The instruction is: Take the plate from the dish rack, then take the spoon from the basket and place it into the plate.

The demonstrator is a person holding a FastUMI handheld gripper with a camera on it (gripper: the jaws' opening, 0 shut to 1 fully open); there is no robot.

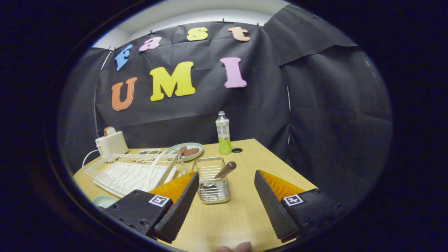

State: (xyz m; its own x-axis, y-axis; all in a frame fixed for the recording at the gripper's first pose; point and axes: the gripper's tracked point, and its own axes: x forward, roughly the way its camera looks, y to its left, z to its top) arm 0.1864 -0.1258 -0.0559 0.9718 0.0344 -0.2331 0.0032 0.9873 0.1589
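Two fingers of the gripper (224, 194) stand wide apart with nothing between the pads, aimed along the desk (245, 217) at the wire basket (212, 180). That basket stands just ahead of the fingers, nearer the left one, and touches neither. Its spoon (224, 171) leans inside, handle up and tilted toward the right, clear of the rim. The dish rack (134, 171) lies to the left of the basket toward the desk's left edge, and its wires appear bare. A pale green plate (103, 201) shows partly at the near left corner, beside the left finger's housing; a second plate with food (187, 150) sits behind the rack, and whether either is the task's plate cannot be settled. A bottle (223, 134) stands near the far edge, a toaster (111, 142) at the far left corner. Judgement: the plate step looks done and the spoon step is in hand. The next move calls for advancing over the basket, centring the handle between the fingers and closing on it above the rim.
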